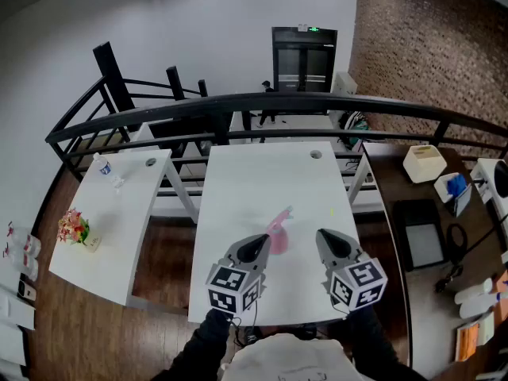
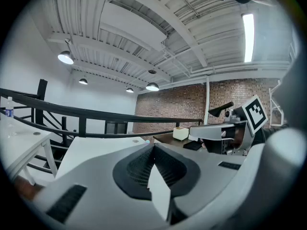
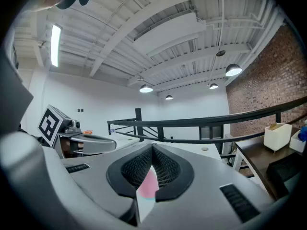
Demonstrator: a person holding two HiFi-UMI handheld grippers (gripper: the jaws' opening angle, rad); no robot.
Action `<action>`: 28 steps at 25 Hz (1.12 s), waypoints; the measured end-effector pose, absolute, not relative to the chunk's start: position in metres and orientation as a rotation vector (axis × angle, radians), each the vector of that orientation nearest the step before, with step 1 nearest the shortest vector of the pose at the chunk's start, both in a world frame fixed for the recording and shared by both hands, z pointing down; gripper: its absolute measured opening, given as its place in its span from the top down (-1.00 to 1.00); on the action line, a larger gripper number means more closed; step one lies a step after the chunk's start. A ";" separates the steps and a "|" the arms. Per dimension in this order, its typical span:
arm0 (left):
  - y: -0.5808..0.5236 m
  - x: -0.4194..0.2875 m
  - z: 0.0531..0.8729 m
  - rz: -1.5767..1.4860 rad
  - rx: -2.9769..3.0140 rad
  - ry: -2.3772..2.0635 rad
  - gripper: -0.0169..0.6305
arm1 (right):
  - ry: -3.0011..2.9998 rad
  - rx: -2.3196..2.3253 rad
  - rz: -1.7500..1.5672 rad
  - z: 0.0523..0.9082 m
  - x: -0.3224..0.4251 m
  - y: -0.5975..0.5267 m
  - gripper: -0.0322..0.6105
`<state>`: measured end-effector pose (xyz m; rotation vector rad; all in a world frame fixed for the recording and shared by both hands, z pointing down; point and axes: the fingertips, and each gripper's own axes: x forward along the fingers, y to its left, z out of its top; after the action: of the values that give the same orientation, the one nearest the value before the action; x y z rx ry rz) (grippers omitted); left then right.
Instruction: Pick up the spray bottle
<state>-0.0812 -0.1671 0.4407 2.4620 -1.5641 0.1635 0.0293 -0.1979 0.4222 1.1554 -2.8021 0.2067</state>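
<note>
Hovering with jaws together, empty: left gripper point(image 1: 255, 248), right gripper point(image 1: 331, 244). Pink plastic spray bottle point(image 1: 278, 235) is lying between them.

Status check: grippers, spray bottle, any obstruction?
Shut and empty: left gripper, right gripper. Pink spray bottle on white table between them, not gripped. Nothing seen blocking it.

In the head view, the left gripper point(image 1: 256, 248) hides one end of the pink spray bottle point(image 1: 281, 227), and the rest is too blurred for detail. In the right gripper view, only a pink sliver of the spray bottle point(image 3: 148, 185) shows through the slit between the jaws of the right gripper point(image 3: 152, 147). The bottom edge cuts off the person's sleeves point(image 1: 208, 344). The label on the small bottle point(image 1: 104, 166) on the side table point(image 1: 119, 236) is too small to read.
</note>
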 end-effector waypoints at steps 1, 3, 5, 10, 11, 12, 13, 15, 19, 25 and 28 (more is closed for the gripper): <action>-0.168 -0.082 0.442 0.163 2.462 -1.562 0.90 | -2.801 1.155 0.206 0.423 0.028 -0.198 0.97; -0.170 -0.083 0.444 0.162 2.462 -1.561 0.90 | -2.798 1.156 0.204 0.423 0.027 -0.197 0.97; -0.175 -0.085 0.448 0.166 2.470 -1.567 0.90 | -2.794 1.157 0.205 0.424 0.026 -0.198 0.97; -0.206 -0.088 0.456 0.204 2.555 -1.546 0.07 | -2.776 1.167 0.221 0.430 0.029 -0.199 0.97; -0.214 -0.089 0.459 0.214 2.567 -1.531 -0.02 | -2.771 1.175 0.221 0.431 0.030 -0.199 0.97; -0.222 -0.088 0.463 0.225 2.579 -1.503 -0.08 | -2.765 1.182 0.221 0.432 0.032 -0.199 0.97; -0.229 -0.086 0.469 0.234 2.589 -1.465 -0.10 | -2.757 1.188 0.222 0.434 0.034 -0.199 0.97; -0.243 -0.078 0.483 0.250 2.598 -1.400 -0.13 | -2.735 1.197 0.219 0.437 0.039 -0.200 0.97; -0.269 -0.061 0.509 0.303 2.594 -1.362 -0.14 | -2.705 1.221 0.219 0.440 0.048 -0.203 0.97; -0.298 -0.046 0.522 0.289 2.607 -1.364 -0.13 | -2.666 1.279 0.216 0.443 0.062 -0.211 0.97; -0.308 -0.043 0.522 0.266 2.616 -1.383 -0.08 | -2.649 1.299 0.216 0.446 0.070 -0.217 0.97</action>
<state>-0.0431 -0.3084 0.5216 2.6162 -1.3834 0.2661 0.0702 -0.2175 0.4459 1.2986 -2.6490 0.2161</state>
